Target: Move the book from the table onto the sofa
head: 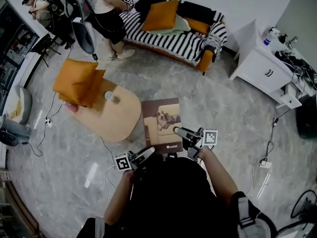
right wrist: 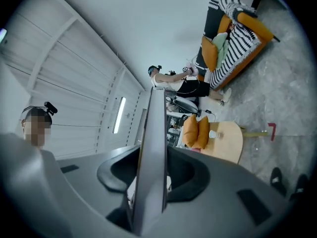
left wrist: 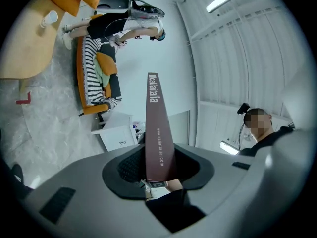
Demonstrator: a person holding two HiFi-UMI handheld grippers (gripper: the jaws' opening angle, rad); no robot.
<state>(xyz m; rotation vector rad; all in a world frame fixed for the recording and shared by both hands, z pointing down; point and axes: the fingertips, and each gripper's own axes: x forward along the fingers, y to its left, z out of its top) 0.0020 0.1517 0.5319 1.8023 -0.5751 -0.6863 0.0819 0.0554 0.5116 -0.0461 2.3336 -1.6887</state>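
The brown book [head: 161, 120], with a dog picture on its cover, hangs flat in the air just right of the round wooden table [head: 121, 123]. My left gripper [head: 147, 153] is shut on its near left corner. My right gripper [head: 181, 133] is shut on its near right edge. In the left gripper view the book's printed spine [left wrist: 157, 128] rises from between the jaws of the left gripper [left wrist: 159, 171]. In the right gripper view the book's edge [right wrist: 153, 143] stands between the jaws of the right gripper [right wrist: 150, 182]. The striped sofa [head: 173, 41] lies far ahead across the floor.
Orange cushions [head: 79, 82] and a white cup [head: 109, 96] sit on the table. A person [head: 106, 16] stands at the sofa's left end, and orange pillows [head: 161, 15] lie on the sofa. A white cabinet [head: 260, 66] stands at right. Cables [head: 270, 148] trail over the marble floor.
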